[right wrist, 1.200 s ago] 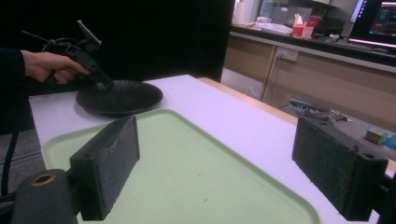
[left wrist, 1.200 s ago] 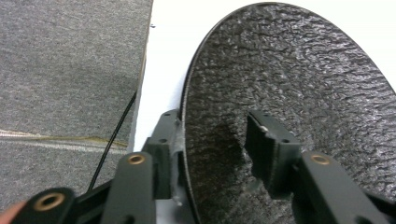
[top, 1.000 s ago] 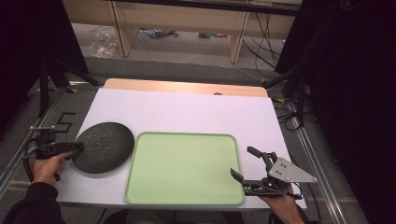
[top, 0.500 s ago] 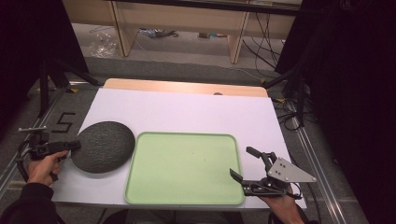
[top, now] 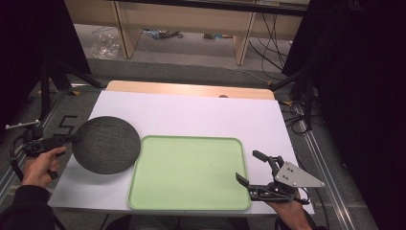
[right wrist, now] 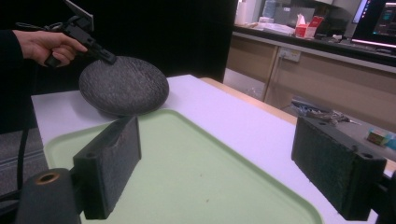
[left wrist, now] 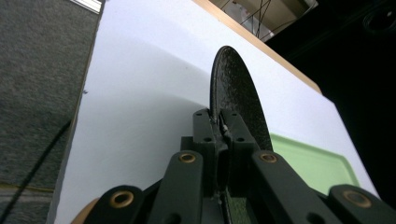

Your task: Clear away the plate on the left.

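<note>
Here the left claw has just been closing and now pinches the rim of the dark grey, round, rough-textured plate, tilted just left of the pale green plastic tray. It seems stiff, fairly heavy, breakable; the rim is the sensible hold. The right claw stands wide, empty, at the tray's right edge.

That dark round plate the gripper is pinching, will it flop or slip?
Probably stiff: the dark plate keeps its round shape while the left gripper pinches only its rim. It may slip or swing, since the grip is narrow. Its rough, speckled surface probably helps the pads hold.
</note>
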Tool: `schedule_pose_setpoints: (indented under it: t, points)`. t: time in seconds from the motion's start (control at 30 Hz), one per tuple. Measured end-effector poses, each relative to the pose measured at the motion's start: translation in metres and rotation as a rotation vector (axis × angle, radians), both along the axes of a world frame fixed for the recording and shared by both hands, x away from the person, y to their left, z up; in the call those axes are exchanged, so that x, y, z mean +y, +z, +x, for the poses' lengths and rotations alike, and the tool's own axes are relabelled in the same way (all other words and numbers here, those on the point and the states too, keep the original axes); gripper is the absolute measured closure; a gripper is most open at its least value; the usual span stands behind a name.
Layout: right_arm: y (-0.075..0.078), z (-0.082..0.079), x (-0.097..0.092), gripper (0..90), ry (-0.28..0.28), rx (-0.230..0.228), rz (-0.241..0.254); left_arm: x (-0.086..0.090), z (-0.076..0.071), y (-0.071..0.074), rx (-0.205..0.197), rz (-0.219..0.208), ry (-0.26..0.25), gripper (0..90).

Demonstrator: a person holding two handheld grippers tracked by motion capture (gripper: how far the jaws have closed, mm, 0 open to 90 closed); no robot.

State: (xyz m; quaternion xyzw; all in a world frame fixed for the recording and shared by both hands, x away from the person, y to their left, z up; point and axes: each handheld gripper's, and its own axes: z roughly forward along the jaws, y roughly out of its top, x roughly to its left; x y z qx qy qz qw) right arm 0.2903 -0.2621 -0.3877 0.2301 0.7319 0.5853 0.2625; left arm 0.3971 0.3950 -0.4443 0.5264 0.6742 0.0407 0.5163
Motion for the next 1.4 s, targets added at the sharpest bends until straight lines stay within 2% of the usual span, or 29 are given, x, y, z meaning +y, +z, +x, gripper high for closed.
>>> schedule_pose_setpoints:
  t: [0.07, 0.17, 0.2, 0.23, 0.27, 0.3, 0.33, 0.37, 0.4, 0.43, 0.47, 0.5, 0.53, 0.57, 0.63, 0.73, 0.87, 0.97, 1.03, 1.07, 1.1, 1.2, 1.3, 1.37, 1.4]
  points:
    - [-0.001, 0.000, 0.000, 16.4, -0.007, 0.002, -0.002, -0.003, -0.001, 0.009, -0.023, 0.021, -0.010, 86.0]
    - [0.000, 0.000, -0.001, 16.6, 0.010, 0.007, -0.001, -0.004, -0.002, 0.014, -0.032, 0.039, -0.008, 86.3]
    - [0.000, 0.000, -0.001, 16.3, 0.003, 0.008, -0.007, -0.001, -0.006, 0.020, -0.052, 0.086, -0.014, 86.9]
    - [0.000, 0.000, -0.001, 16.3, 0.001, 0.010, -0.009, -0.002, -0.006, 0.023, -0.044, 0.171, -0.008, 86.7]
    - [0.000, 0.000, -0.001, 16.3, 0.001, 0.010, -0.009, -0.002, -0.006, 0.023, -0.044, 0.171, -0.008, 85.9]
    - [0.000, -0.001, -0.001, 16.4, 0.011, 0.011, -0.001, 0.001, -0.008, 0.025, 0.002, 0.148, -0.006, 86.3]
    - [0.000, 0.000, -0.001, 16.3, 0.006, 0.010, -0.006, 0.001, -0.008, 0.025, 0.002, 0.148, -0.006, 86.8]
    - [0.000, 0.000, -0.001, 16.3, 0.006, 0.010, -0.006, 0.000, -0.010, 0.026, -0.022, 0.136, -0.013, 86.8]
    - [-0.001, -0.001, 0.000, 16.3, 0.000, 0.010, -0.001, -0.007, -0.010, 0.033, -0.038, 0.183, -0.018, 87.0]
    - [-0.001, -0.001, 0.000, 16.3, 0.000, 0.010, -0.001, -0.007, -0.010, 0.033, -0.038, 0.183, -0.018, 86.8]
    - [0.000, 0.000, 0.001, 16.3, 0.006, 0.006, -0.003, -0.015, -0.009, 0.041, -0.047, 0.216, -0.027, 86.9]
    - [0.000, 0.000, 0.001, 16.3, 0.006, 0.006, -0.003, -0.015, -0.009, 0.041, -0.047, 0.216, -0.027, 86.9]
    - [-0.001, 0.001, 0.002, 16.2, 0.012, 0.007, 0.002, -0.023, -0.010, 0.048, -0.065, 0.251, -0.035, 86.9]
    - [-0.001, 0.001, 0.002, 16.2, 0.012, 0.007, 0.002, -0.023, -0.010, 0.048, -0.065, 0.251, -0.035, 86.9]
    - [0.000, 0.000, 0.001, 16.4, 0.006, 0.007, -0.003, -0.033, -0.011, 0.056, -0.077, 0.297, -0.040, 86.8]
    - [-0.001, 0.000, 0.001, 16.3, 0.006, 0.013, -0.006, -0.039, -0.011, 0.060, -0.082, 0.316, -0.037, 86.5]
    - [-0.001, 0.001, 0.002, 16.3, 0.018, 0.004, 0.002, -0.049, -0.013, 0.068, -0.105, 0.313, -0.050, 84.6]
    - [0.000, 0.001, 0.002, 16.4, 0.013, 0.003, -0.006, -0.060, -0.014, 0.076, -0.145, 0.289, -0.090, 82.9]
    - [-0.001, 0.001, 0.002, 16.4, 0.015, 0.002, -0.009, -0.076, -0.015, 0.086, -0.168, 0.310, -0.128, 81.3]
    - [-0.001, 0.001, 0.002, 16.5, 0.024, -0.004, -0.003, -0.080, -0.015, 0.088, -0.177, 0.304, -0.138, 80.3]
    - [-0.001, 0.001, 0.002, 16.5, 0.024, -0.004, -0.003, -0.080, -0.015, 0.088, -0.177, 0.304, -0.138, 79.4]
    - [-0.001, 0.001, 0.002, 16.4, 0.010, 0.006, -0.010, -0.096, -0.016, 0.094, -0.195, 0.296, -0.183, 76.5]
    - [-0.001, 0.001, 0.003, 16.5, 0.028, -0.001, 0.001, -0.109, -0.017, 0.099, -0.200, 0.342, -0.199, 74.5]
    - [-0.001, 0.001, 0.003, 16.6, 0.028, 0.006, -0.002, -0.113, -0.016, 0.098, -0.195, 0.308, -0.216, 71.9]
    - [-0.001, 0.001, 0.003, 16.6, 0.030, 0.006, 0.000, -0.113, -0.016, 0.098, -0.195, 0.308, -0.216, 70.0]
